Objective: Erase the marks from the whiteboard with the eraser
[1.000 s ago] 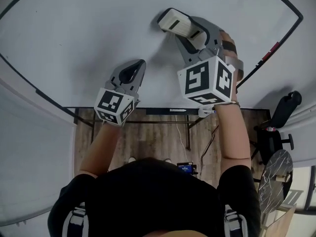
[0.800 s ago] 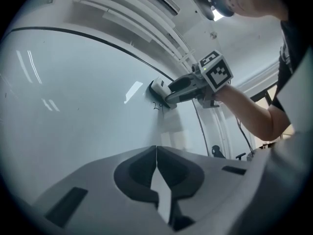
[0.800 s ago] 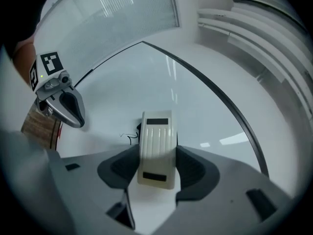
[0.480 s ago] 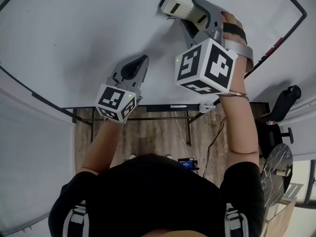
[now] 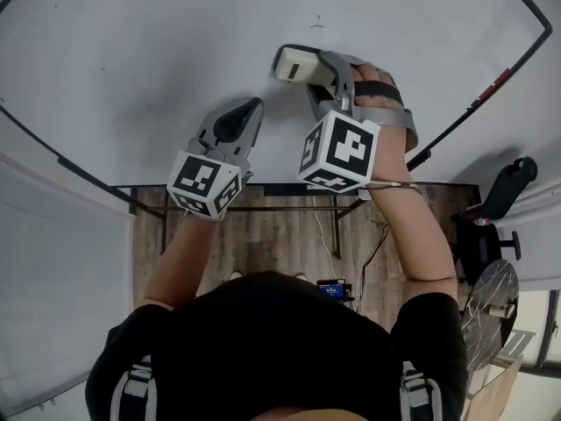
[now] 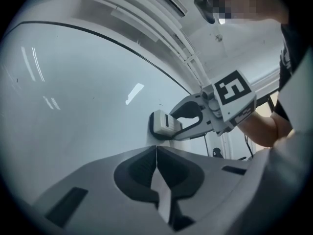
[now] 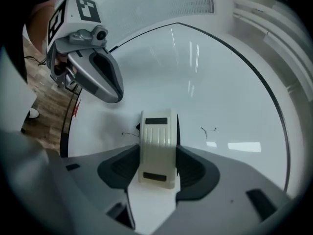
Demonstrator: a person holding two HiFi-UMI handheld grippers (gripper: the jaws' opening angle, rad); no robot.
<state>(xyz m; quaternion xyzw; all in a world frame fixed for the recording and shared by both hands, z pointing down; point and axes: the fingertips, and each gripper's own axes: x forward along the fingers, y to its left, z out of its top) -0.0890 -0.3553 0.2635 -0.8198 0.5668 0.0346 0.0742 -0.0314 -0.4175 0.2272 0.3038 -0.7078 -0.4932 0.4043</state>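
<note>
The whiteboard (image 5: pixel 140 51) fills the upper head view. A cream eraser (image 5: pixel 295 64) with a dark underside is pressed flat against it, and my right gripper (image 5: pixel 304 67) is shut on it. In the right gripper view the eraser (image 7: pixel 157 148) sits between the jaws; a small dark squiggle (image 7: pixel 209 130) lies just right of it and a thin line (image 7: pixel 128 134) just left. Faint marks (image 5: pixel 317 23) show above the eraser. My left gripper (image 5: pixel 248 110) is shut and empty, hovering close to the board below and left of the eraser (image 6: pixel 164 123).
The board's black frame (image 5: pixel 478 95) curves along the right, with a red marker (image 5: pixel 493 82) on it. Below the board's lower edge are wood floor (image 5: pixel 289 244), cables and a black office chair (image 5: pixel 500 202).
My right gripper carried the eraser up the board, then back down and slightly left across it. The left gripper has barely moved.
</note>
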